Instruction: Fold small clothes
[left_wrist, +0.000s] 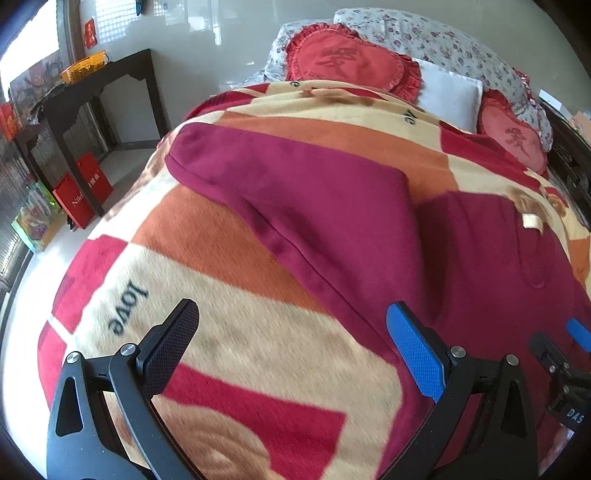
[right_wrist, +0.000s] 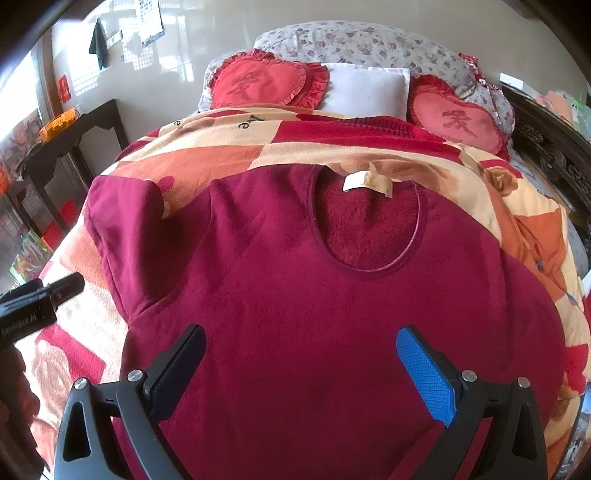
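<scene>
On the patterned blanket (right_wrist: 535, 236) lies a maroon top (right_wrist: 295, 295); both grippers' jaws gape.

A bed fills the room ahead of the tongs, covered by a checked blanket (right_wrist: 369, 151) in red, orange and cream. At its far end lie two red heart-shaped cushions (right_wrist: 266, 83) (right_wrist: 458, 120), a white pillow (right_wrist: 369, 90) between them, and a flowered quilt (right_wrist: 362, 44) behind. The wall (right_wrist: 207, 33) beyond is glossy and pale, catching window light. To the left stands a dark wooden side table (left_wrist: 107, 83) carrying a yellow basket (left_wrist: 84, 66), with red bags (left_wrist: 83, 194) on the pale floor beneath.
</scene>
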